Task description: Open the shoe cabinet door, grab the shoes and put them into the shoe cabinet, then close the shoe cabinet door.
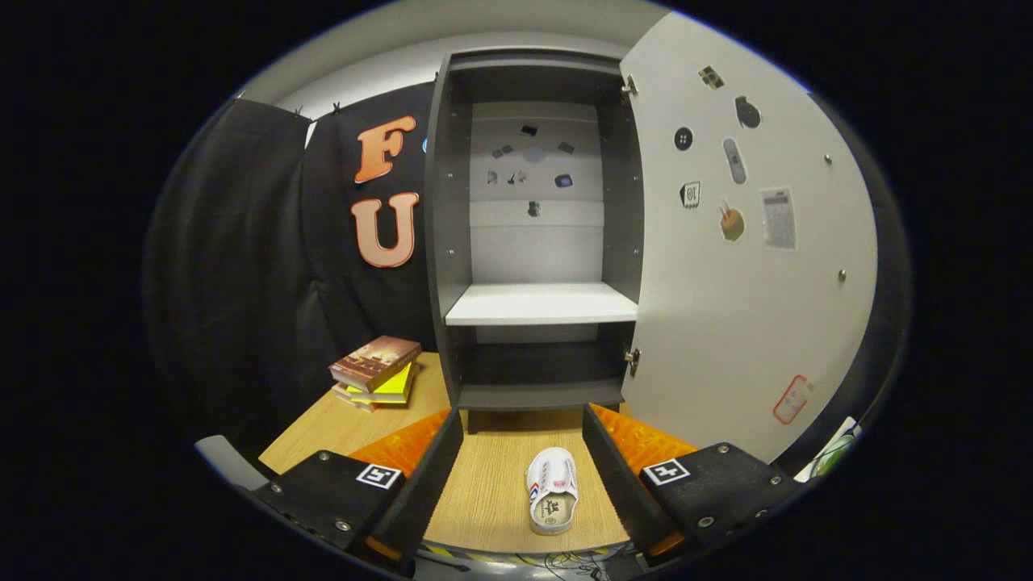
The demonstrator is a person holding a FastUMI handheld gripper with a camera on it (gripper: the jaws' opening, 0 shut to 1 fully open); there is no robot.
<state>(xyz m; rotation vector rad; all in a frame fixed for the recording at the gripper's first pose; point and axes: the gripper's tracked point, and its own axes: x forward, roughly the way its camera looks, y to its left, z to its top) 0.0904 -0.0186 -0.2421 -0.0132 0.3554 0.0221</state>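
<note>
The dark shoe cabinet stands straight ahead on the wooden table, its white door swung wide open to the right. Inside, a white shelf sits bare, with a darker compartment under it. A white shoe with red and blue stripes lies on the table between my fingers, toe pointing toward the cabinet, touching neither finger. My gripper is open, its fingertips reaching close to the cabinet's base.
A stack of books rests on the table left of the cabinet. Black cloth hangs behind and to the left. Stickers dot the door's inner face and the cabinet's back panel.
</note>
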